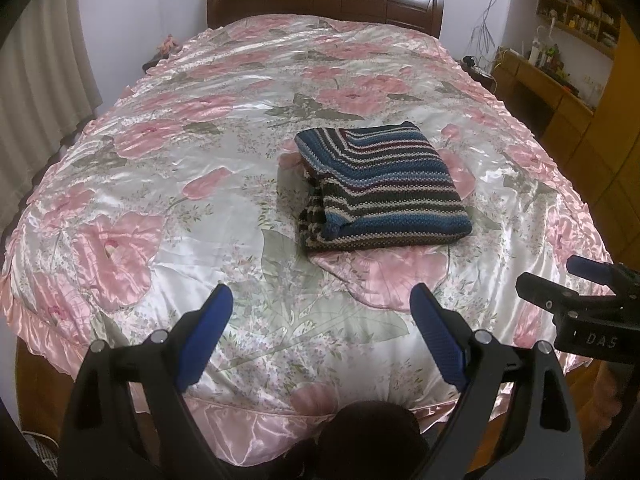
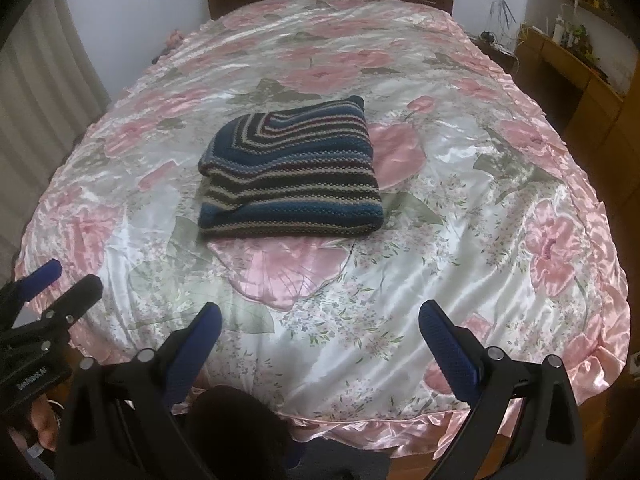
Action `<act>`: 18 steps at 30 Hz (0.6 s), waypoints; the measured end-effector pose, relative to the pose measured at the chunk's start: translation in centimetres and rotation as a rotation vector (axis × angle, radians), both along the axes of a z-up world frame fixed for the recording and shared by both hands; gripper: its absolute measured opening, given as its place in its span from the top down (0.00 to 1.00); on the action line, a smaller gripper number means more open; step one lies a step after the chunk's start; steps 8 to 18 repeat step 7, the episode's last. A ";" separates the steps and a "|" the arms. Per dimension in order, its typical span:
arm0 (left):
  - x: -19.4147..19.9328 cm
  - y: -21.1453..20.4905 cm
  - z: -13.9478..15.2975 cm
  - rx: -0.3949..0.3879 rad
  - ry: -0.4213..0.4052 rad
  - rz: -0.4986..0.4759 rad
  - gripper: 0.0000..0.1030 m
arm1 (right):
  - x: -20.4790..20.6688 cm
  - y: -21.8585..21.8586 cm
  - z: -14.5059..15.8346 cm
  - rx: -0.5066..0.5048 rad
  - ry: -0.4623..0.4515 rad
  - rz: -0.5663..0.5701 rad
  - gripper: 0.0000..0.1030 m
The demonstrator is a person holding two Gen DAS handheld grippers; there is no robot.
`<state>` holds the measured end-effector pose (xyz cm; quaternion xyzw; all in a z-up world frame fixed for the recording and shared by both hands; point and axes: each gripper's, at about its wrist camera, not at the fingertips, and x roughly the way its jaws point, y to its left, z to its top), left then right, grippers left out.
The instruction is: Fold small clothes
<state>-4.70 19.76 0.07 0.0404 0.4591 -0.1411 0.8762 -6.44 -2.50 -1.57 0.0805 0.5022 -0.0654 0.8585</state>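
- While both tools hang over the near edge of the bed, the left gripper point(image 1: 322, 300) stands spread wide, blue pads point(image 1: 214, 312) far apart, nothing between them.
- Right gripper point(image 2: 320, 318) likewise spread wide, empty; it also shows at the right edge of the left wrist view.
- Both well short of the folded striped knit garment point(image 1: 380, 188), no contact.
- Garment lies flat, a compact rectangle, near the middle of the pink floral satin bedspread point(image 1: 168, 184).
- Dark wooden headboard point(image 1: 324, 0) at far end; wooden shelving point(image 1: 576, 8) by the right wall.
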 end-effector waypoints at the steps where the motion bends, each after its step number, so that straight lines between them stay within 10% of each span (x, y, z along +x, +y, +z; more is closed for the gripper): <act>1: 0.0 0.0 -0.1 0.001 0.000 -0.001 0.13 | 0.0 -0.1 0.0 0.003 0.002 0.001 0.04; 18: -0.1 -0.1 -0.1 0.000 0.001 0.001 0.13 | 0.1 -0.4 -0.1 0.005 0.010 0.001 0.04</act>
